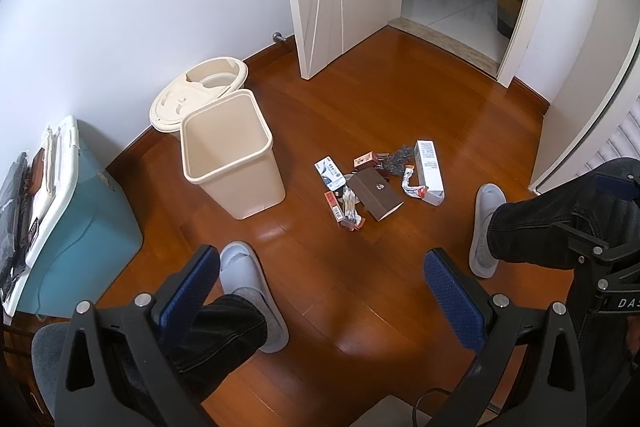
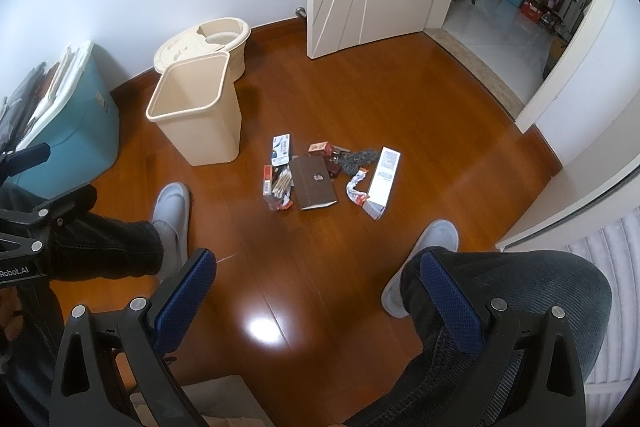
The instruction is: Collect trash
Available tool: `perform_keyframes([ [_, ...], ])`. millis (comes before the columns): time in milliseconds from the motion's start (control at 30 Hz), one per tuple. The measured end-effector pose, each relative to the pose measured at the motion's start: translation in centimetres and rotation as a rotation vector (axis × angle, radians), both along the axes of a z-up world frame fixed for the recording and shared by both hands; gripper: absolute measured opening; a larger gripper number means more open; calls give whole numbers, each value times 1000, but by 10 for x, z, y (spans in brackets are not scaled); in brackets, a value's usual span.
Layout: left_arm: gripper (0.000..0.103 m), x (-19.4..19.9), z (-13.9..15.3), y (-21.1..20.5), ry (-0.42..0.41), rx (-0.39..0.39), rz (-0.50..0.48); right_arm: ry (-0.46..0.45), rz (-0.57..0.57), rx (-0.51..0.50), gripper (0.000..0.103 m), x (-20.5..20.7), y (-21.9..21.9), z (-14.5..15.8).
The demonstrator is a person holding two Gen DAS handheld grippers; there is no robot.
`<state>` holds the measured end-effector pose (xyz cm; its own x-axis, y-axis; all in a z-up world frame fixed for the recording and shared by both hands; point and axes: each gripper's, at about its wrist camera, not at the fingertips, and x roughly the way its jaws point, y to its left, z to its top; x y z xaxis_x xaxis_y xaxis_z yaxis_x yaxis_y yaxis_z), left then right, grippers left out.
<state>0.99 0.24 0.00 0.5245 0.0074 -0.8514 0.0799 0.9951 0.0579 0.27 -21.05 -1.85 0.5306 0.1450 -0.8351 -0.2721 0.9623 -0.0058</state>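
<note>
Progress: nothing appears to have been collected yet — the task is judged to be at its very start.
Bin: a cream waste bin [image 1: 232, 155] is stood open on the wooden floor [image 1: 360, 107], left of the litter; its inside is seen bare in the left wrist view.
Trash: a small heap [image 1: 380, 183] is left lying on the floor, well apart from both grippers and just right of the bin.
Items in heap: a white carton [image 1: 430, 167] at the right, a brown flat box [image 1: 374, 193] in the middle, a blue-and-white packet [image 1: 330, 175] at the left, cotton swabs [image 1: 349, 203] at the near side, a crumpled wrapper [image 1: 410, 185] — smaller bits cannot be told apart.
Left gripper [image 1: 320, 291]: held high over the floor, fingers spread wide, nothing between them.
Right gripper [image 2: 316, 291]: likewise spread wide and empty.
Person: seated, a slippered foot [image 1: 256, 291] planted near, at either side of the heap.
Left to do: every piece is still to be picked up and dropped into the bin.
</note>
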Motion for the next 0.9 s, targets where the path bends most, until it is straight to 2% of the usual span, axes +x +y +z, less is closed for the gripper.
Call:
perform_keyframes([
  [267, 103, 6, -4, 0, 29, 0, 9, 11, 6, 2, 103, 7, 0, -2],
  [467, 103, 7, -7, 2, -4, -29, 18, 26, 7, 7, 103, 13, 3, -7],
  [700, 103, 8, -7, 4, -37, -16, 19, 29, 8, 8, 103, 16, 5, -6],
  [900, 103, 9, -7, 3, -18, 2, 22, 23, 0, 16, 103, 16, 3, -6],
])
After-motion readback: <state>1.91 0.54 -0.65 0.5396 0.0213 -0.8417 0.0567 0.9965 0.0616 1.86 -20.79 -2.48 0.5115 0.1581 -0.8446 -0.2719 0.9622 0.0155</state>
